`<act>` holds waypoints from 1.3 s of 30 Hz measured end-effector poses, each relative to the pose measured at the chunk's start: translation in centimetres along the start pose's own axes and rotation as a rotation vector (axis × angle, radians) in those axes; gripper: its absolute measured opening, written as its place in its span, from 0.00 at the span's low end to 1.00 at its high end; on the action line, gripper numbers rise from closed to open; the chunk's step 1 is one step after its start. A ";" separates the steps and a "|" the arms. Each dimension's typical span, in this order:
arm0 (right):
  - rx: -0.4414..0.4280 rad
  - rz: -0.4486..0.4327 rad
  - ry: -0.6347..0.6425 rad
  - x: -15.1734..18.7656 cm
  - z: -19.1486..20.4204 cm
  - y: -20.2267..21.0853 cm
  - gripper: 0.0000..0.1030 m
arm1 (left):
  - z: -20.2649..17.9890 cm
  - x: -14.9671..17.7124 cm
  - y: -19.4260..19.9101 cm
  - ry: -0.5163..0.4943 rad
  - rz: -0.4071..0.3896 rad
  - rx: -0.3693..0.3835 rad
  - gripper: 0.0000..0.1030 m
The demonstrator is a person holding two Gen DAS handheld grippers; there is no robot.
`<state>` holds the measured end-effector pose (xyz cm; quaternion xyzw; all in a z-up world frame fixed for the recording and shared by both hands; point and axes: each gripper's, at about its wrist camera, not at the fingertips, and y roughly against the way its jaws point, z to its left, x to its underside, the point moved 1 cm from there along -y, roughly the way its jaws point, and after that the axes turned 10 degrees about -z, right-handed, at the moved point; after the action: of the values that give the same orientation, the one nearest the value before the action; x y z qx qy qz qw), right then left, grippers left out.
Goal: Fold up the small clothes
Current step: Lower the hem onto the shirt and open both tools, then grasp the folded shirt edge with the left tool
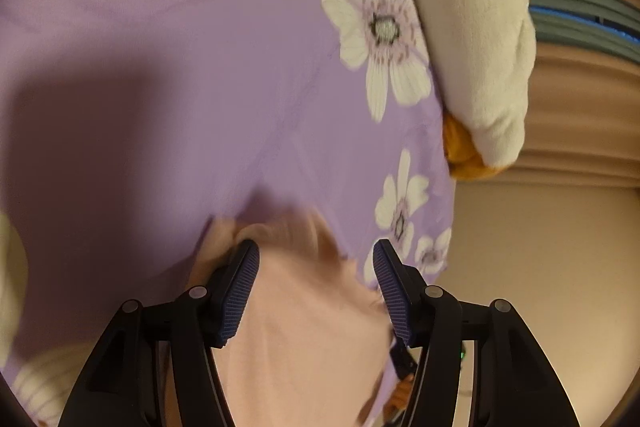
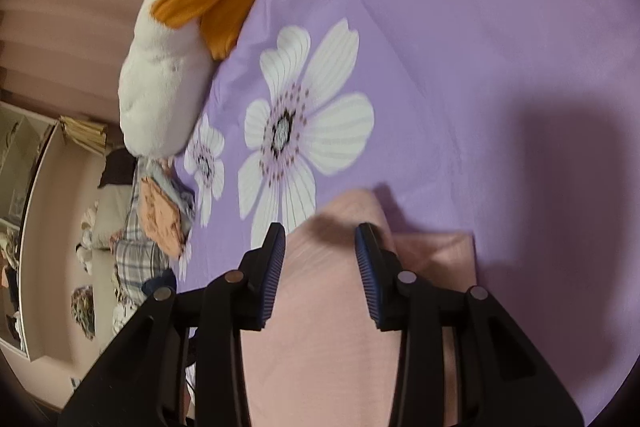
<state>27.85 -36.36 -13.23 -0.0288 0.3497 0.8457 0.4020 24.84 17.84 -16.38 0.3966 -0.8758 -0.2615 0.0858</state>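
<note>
both tools, left (image 1: 316,291) and right (image 2: 320,275), gape over pink cloth (image 2: 320,327); no readable writing.

We see the pink garment (image 1: 304,327) in the left wrist view smeared by motion at its upper edge, and the lower frame edge cuts it off. In the right wrist view the pink cloth (image 2: 320,327) also runs out at the bottom, partly covered by the black finger arms. The plush toy (image 1: 468,27) is cropped at the top of the left view. At the left edge of the right view, a pile of clothes (image 2: 156,227) is too small and blurred for us to sort out.
</note>
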 end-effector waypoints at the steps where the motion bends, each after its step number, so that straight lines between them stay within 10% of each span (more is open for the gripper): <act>1: 0.000 -0.008 0.001 -0.1 0.1 0.2 0.37 | -0.1 -0.3 0.3 -0.007 -0.028 -0.011 0.57; 6: -0.004 -0.026 0.098 0.5 1.1 2.8 0.37 | -0.9 0.4 1.3 -0.088 -0.050 -0.037 0.57; 21: 0.163 0.044 0.585 12.1 1.6 9.5 0.20 | -3.4 14.5 5.7 -0.773 0.027 -0.151 0.56; 26: 0.283 0.108 0.613 14.5 -1.2 9.9 0.14 | -0.4 16.1 5.4 -0.761 0.074 -0.202 0.54; 39: 0.214 0.086 0.606 17.3 0.2 14.0 0.24 | 2.1 16.5 12.0 -0.642 0.032 -0.124 0.56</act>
<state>6.36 -30.84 -10.78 -0.2220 0.5411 0.7735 0.2442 5.23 12.97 -12.81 0.2740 -0.8467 -0.4245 -0.1666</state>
